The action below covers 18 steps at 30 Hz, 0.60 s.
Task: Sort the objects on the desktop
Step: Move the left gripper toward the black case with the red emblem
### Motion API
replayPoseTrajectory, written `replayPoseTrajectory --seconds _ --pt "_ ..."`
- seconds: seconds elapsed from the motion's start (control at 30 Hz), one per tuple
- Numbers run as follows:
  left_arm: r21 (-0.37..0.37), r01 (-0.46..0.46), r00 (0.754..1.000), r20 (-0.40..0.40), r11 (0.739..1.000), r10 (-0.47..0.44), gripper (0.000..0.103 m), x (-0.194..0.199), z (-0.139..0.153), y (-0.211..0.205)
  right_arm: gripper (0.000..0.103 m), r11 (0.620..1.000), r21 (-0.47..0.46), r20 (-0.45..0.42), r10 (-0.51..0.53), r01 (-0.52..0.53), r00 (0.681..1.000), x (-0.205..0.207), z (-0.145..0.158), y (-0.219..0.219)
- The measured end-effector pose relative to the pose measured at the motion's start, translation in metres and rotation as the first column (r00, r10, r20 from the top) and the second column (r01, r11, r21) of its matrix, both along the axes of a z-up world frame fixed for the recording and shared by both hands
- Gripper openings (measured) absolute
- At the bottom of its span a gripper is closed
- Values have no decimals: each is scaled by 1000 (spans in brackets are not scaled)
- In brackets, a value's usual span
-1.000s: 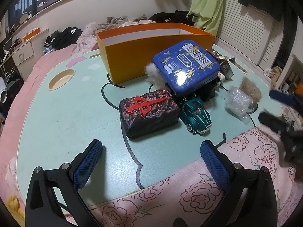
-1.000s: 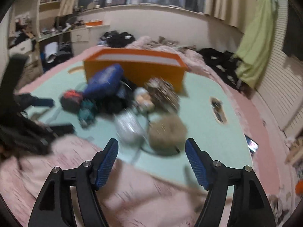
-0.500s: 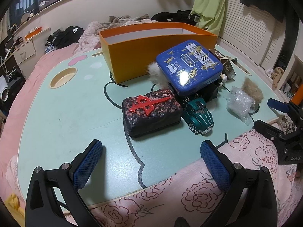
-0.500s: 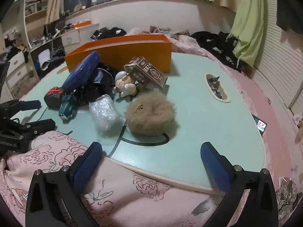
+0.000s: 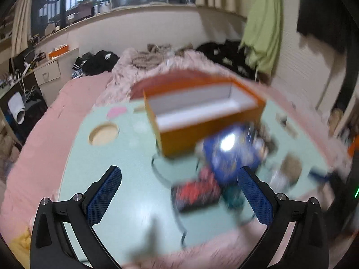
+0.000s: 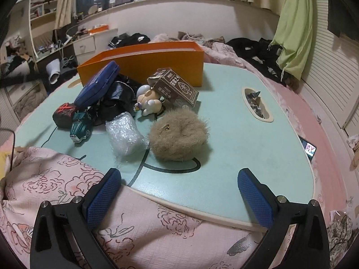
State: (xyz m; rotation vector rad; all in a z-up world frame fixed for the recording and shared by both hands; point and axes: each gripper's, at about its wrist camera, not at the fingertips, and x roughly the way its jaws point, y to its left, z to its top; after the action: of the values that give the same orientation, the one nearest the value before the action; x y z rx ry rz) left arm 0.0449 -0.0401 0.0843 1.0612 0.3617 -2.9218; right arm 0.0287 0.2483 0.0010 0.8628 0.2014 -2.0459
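Sorting not yet begun: both the left gripper [image 5: 179, 198] and right gripper [image 6: 179, 199] stand spread and empty short of the clutter beside the open orange cardboard box [image 6: 157, 60] on the pale green table [image 6: 246, 134]; judged next, a first grasp, likely the furry beige pouch [image 6: 179, 134].

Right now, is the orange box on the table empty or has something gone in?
Empty as far as shows: the orange box shows only bare white inner walls in the blurred left wrist view.

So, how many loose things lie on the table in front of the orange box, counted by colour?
Blue: 1, the tin
Brown: 2, the carton and the furry pouch
Green: 1, the toy car
Dark red: 1, the case
Black: 1, the bundle
Clear: 1, the plastic bag
White and tan: 1, the figurine
Total: 8
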Motion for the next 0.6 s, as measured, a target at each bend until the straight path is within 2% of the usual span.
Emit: replayPoseTrajectory --seconds 0.07,0.13,0.23,0.3,0.4,0.6 --pt "19 -25 1000 18 1000 24 103 -20 10 -5 103 1000 -1 0 -2 2 1000 0 0 0" --pt "-20 -65 997 39 998 65 103 -43 11 -3 103 1000 -1 -1 -4 4 1000 0 0 0" --pt "-90 -98 991 77 991 105 103 -74 -3 4 103 1000 -2 -1 -7 7 1000 1 0 -1" --pt "-85 -102 988 106 991 111 103 -89 -15 10 103 1000 -2 -1 -9 9 1000 1 0 -1" --pt "-52 -105 985 132 993 111 103 -97 -29 14 103 1000 -3 -1 -12 12 1000 1 0 -1" --pt "-87 -123 982 132 989 134 103 -100 -36 22 103 1000 -4 -2 -16 16 1000 1 0 -1"
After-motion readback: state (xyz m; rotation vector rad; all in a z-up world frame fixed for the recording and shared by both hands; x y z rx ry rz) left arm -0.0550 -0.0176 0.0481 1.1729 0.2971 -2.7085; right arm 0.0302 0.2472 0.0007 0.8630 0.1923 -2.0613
